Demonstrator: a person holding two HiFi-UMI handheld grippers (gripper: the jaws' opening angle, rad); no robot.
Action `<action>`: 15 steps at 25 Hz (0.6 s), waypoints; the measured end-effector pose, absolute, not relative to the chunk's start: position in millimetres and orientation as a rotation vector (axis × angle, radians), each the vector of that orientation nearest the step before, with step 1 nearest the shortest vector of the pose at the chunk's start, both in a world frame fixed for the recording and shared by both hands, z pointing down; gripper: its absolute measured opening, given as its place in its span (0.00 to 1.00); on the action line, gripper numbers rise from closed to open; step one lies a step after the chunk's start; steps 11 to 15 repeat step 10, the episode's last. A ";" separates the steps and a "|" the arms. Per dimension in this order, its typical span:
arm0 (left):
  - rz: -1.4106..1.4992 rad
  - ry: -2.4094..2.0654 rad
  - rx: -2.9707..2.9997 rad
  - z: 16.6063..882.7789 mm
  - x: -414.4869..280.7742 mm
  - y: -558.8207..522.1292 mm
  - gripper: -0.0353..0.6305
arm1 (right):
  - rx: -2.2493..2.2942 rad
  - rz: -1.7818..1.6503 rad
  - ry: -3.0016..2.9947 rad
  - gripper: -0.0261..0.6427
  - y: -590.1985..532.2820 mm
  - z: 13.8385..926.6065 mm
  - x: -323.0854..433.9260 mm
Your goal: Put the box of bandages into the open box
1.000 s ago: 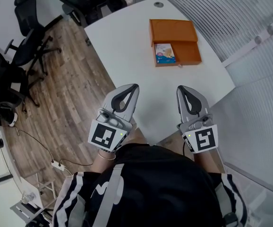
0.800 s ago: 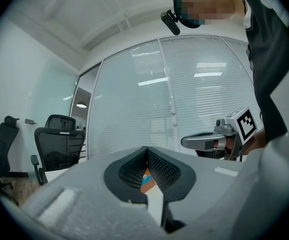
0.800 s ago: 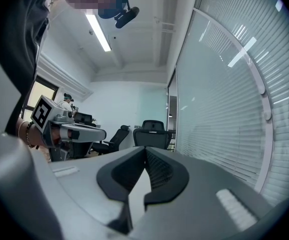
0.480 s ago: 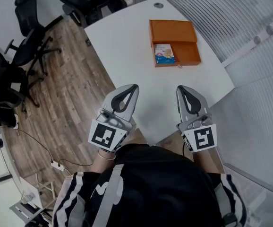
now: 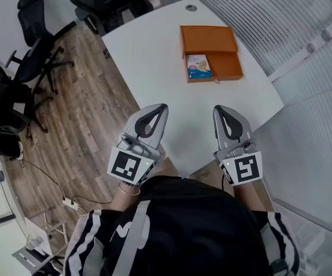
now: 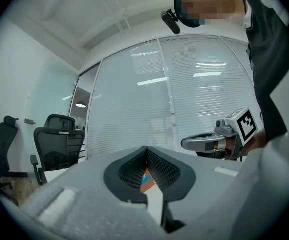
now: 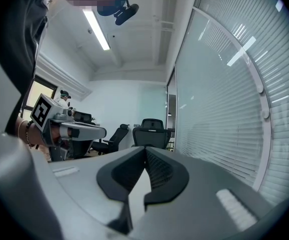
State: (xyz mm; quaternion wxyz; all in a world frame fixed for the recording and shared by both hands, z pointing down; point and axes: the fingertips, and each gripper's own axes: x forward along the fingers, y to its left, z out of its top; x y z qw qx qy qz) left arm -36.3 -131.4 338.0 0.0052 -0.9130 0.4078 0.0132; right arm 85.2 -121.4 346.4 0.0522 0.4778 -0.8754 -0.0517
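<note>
Bandage box [image 5: 199, 66], small blue-and-white cardboard, lies at the left end of the open orange box [image 5: 228, 65] on my white counter [image 5: 154, 56], well apart from both tools. My left tool [image 5: 153, 111] and right tool [image 5: 226, 114] hover by the counter's near edge, jaws pressed together, gripping nothing.

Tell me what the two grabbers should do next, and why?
Probably nothing more than rest. The box of bandages already lies inside the open box. The left gripper and right gripper are both shut and empty, held close to the person's body, far from it. I would just leave them there.
</note>
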 end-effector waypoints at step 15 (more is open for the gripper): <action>0.051 1.275 -2.861 334.0 -34.7 -130.6 0.05 | 1.455 -0.161 -2.660 0.04 -118.7 344.4 86.0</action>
